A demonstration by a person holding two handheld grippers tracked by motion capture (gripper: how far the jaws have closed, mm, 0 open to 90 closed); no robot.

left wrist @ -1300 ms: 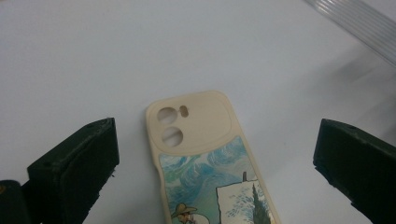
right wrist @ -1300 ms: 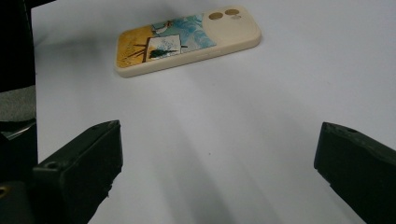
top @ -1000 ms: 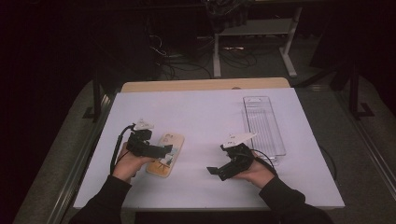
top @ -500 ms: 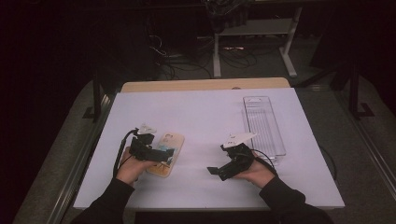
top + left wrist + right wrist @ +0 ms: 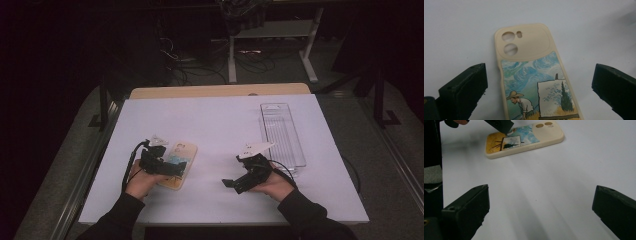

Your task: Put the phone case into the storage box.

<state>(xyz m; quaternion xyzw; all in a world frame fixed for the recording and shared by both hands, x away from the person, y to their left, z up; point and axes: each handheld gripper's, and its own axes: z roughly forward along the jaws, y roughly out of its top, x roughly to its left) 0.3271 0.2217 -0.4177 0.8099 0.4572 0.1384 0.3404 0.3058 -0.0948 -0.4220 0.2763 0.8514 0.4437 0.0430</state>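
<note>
A cream phone case (image 5: 181,159) printed with a blue-sky painting of a man in a straw hat at an easel lies flat on the white table. My left gripper (image 5: 172,169) hovers over its near half, open, jaws spread on either side of the case (image 5: 534,82) without touching it. My right gripper (image 5: 235,184) rests open on the table to the right, pointing left toward the case (image 5: 524,138), with bare table between its jaws.
A clear plastic tray (image 5: 281,135) lies at the right of the white table sheet (image 5: 220,125). A wooden board edge (image 5: 220,90) runs along the back. Cables and metal stand legs sit on the dark floor beyond.
The left gripper has edged slightly forward over the phone case. The right gripper has stayed where it was.
</note>
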